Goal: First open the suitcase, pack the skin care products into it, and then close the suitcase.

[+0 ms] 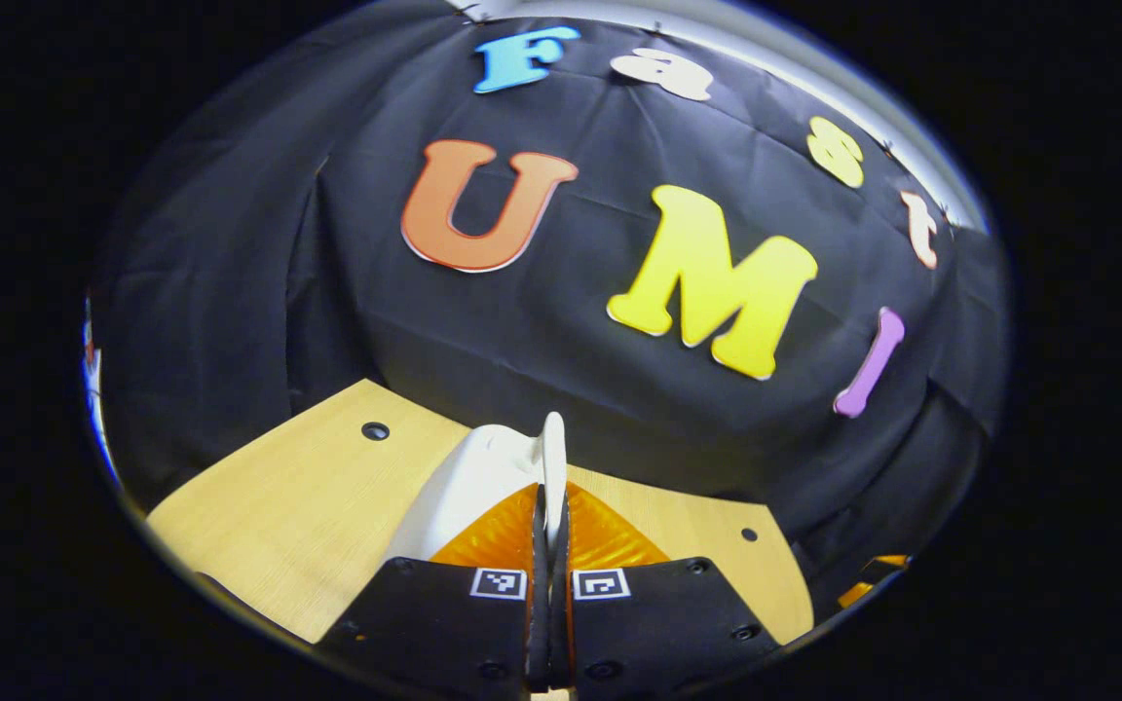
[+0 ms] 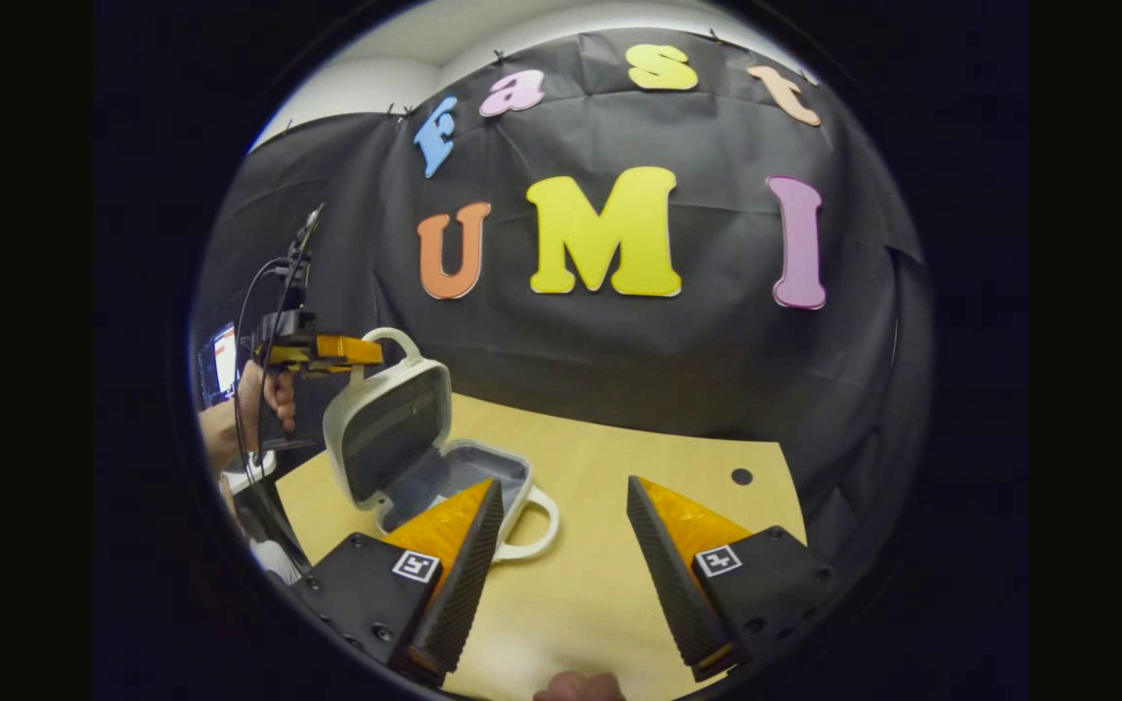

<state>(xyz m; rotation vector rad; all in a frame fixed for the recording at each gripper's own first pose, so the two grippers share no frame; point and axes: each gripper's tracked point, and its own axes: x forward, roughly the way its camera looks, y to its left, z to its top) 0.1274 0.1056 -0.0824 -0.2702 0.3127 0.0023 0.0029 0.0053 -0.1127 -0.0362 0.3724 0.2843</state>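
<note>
In the right gripper view, a person's hand [image 2: 264, 397] at the far left holds the left gripper [image 2: 358, 350], whose fingers pinch the top handle [image 2: 395, 341] of the raised lid [image 2: 388, 428] of a small white suitcase [image 2: 425, 467]. The suitcase stands open on the left part of the light wooden table [image 2: 600, 584]: the lid is upright with a dark lining, the base lies flat, and its own handle [image 2: 532, 526] points toward the camera. What lies inside the base is hard to make out, partly hidden by the near finger. A lit screen [image 2: 222, 358] is cut off at the far left edge.

The right gripper [image 2: 561, 526] hovers over the table with its fingers spread wide apart, holding nothing. Square coded markers sit on its finger mounts; no brand text is readable.

In the left gripper view, the left gripper [image 1: 549, 545] is closed on the thin white handle [image 1: 553, 458], the lid's white shell [image 1: 464, 487] curving away to its left.
</note>
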